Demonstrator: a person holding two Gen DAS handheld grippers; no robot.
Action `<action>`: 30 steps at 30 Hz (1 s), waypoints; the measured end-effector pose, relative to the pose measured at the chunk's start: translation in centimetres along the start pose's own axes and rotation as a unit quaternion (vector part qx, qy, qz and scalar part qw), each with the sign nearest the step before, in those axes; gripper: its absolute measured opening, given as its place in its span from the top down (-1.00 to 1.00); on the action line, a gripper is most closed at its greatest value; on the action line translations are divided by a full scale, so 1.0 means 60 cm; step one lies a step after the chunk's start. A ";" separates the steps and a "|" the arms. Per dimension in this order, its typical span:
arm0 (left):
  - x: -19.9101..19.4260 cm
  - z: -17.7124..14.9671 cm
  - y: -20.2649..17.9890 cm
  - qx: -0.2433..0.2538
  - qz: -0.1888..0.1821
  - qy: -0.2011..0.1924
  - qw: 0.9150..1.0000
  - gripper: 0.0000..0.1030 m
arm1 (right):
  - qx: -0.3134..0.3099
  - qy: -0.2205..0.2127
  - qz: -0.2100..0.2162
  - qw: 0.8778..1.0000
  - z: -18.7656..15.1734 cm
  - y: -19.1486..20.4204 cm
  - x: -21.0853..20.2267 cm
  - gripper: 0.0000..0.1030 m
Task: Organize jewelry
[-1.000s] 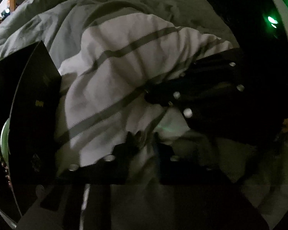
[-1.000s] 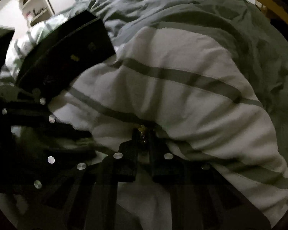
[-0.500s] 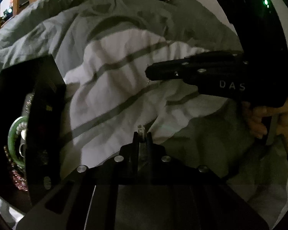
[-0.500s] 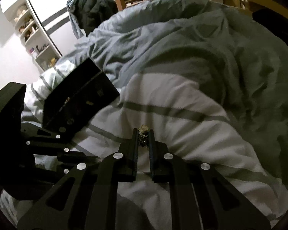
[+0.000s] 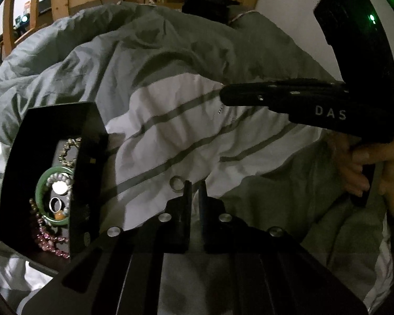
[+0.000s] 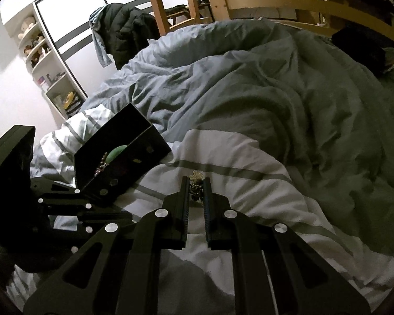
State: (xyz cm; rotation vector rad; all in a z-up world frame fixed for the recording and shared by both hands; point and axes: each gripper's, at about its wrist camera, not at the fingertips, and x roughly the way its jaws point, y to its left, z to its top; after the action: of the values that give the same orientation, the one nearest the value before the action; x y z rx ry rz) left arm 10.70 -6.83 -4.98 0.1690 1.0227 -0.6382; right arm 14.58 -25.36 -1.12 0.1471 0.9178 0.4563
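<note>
A small gold flower-shaped piece (image 6: 196, 177) sits pinched between the tips of the right gripper (image 6: 196, 183), its petals poking out past the fingertips; jaws clenched on it, above the white striped part of the duvet (image 6: 249, 189). At approx 10 o'clock from that piece stands the black jewelry box (image 6: 126, 157), lid open; a green bangle and beads show inside. In the left wrist view the same box (image 5: 52, 170) lies at 9 o'clock, holding the green bangle (image 5: 43, 186), a pearl strand, a silver ring (image 5: 55, 204) and pink beads (image 5: 50, 239). The left gripper (image 5: 194, 187) has just been closing; jaws now clenched w/ nothing seen between them. A plain ring (image 5: 176, 183) lies on the duvet just beside its left fingertip, at 9 o'clock. At 2 o'clock the right gripper (image 5: 223, 95) crosses the frame, w/ a hand (image 5: 365, 168) on its handle; wooden bed frame (image 6: 289, 2) at 12 o'clock.
</note>
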 end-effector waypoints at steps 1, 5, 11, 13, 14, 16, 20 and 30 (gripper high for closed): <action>-0.004 0.000 0.003 -0.001 0.001 -0.003 1.000 0.90 | -0.002 -0.001 -0.004 1.000 -0.001 0.002 -0.005 0.79; 0.000 -0.004 0.008 0.001 0.010 -0.008 1.000 0.89 | 0.003 -0.003 -0.003 1.000 -0.008 0.002 -0.009 0.79; 0.078 0.008 -0.003 0.037 0.020 0.019 0.999 0.70 | 0.005 0.005 -0.003 1.000 -0.025 -0.001 0.007 0.79; 0.097 0.007 0.000 0.043 0.037 0.022 0.998 0.05 | 0.006 0.006 -0.002 1.000 -0.028 -0.003 0.010 0.79; 0.102 0.005 0.002 0.046 0.043 0.019 0.998 0.05 | 0.008 0.007 -0.001 1.000 -0.030 -0.005 0.011 0.79; 0.112 0.003 0.011 0.040 0.038 0.028 0.998 0.11 | 0.009 0.008 -0.003 1.000 -0.033 -0.008 0.015 0.79; 0.118 0.000 0.017 0.034 0.030 0.036 0.998 0.60 | 0.010 0.007 -0.002 1.000 -0.034 -0.010 0.017 0.79; 0.073 0.005 0.012 0.025 0.029 0.012 0.999 0.84 | 0.006 -0.011 -0.001 1.000 -0.023 0.001 -0.008 0.79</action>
State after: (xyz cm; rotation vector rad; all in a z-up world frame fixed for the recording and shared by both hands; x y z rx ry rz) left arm 12.90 -8.18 -8.64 0.2510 1.0219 -0.6106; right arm 13.22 -25.60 -1.61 0.1622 0.8991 0.4456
